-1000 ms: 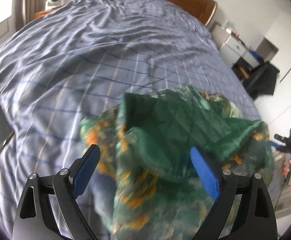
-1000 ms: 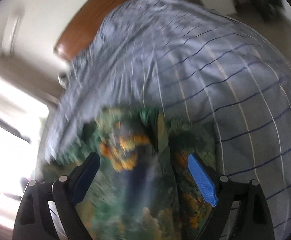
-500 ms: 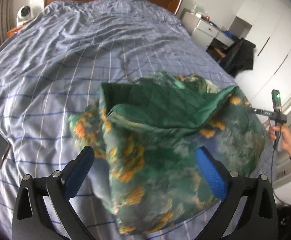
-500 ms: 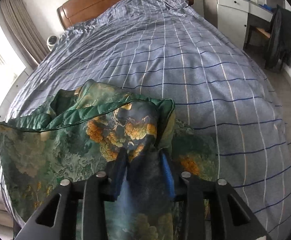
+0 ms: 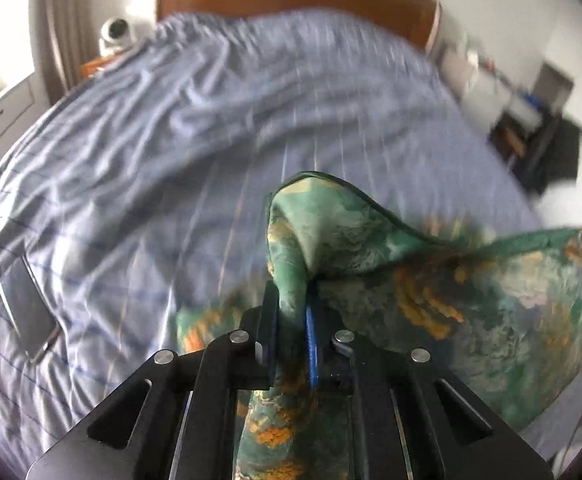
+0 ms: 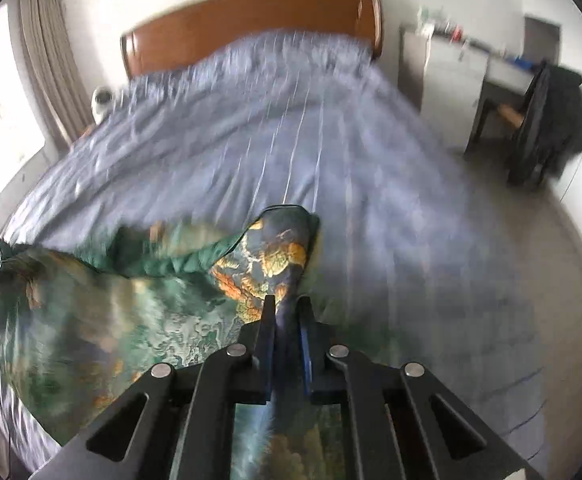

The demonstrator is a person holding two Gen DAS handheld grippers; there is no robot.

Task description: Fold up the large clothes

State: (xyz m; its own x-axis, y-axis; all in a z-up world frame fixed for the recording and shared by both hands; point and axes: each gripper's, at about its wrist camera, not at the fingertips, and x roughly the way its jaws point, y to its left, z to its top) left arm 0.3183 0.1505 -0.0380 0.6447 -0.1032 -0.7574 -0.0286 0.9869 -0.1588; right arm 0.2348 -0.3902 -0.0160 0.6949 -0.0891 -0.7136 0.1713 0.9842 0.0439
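A large green quilted garment (image 5: 431,280) printed with orange and blue patches hangs lifted over the blue checked bed (image 5: 211,160). My left gripper (image 5: 291,300) is shut on one bunched corner of it, the cloth poking up past the fingers. In the right wrist view the same garment (image 6: 131,312) stretches to the left, and my right gripper (image 6: 287,312) is shut on another corner with orange print. The cloth spans between the two grips and sags toward the bed (image 6: 331,152). Both views are blurred by motion.
A dark phone-like slab (image 5: 27,316) lies on the bed's left side. The wooden headboard (image 6: 251,24) is at the far end, a small white camera (image 5: 117,34) beside it. A desk and a chair draped in dark clothing (image 6: 547,120) stand at the right.
Both grippers went from wide open over the crumpled garment to shut on its corners. Both have risen, and the garment now hangs stretched between them instead of lying in a heap.
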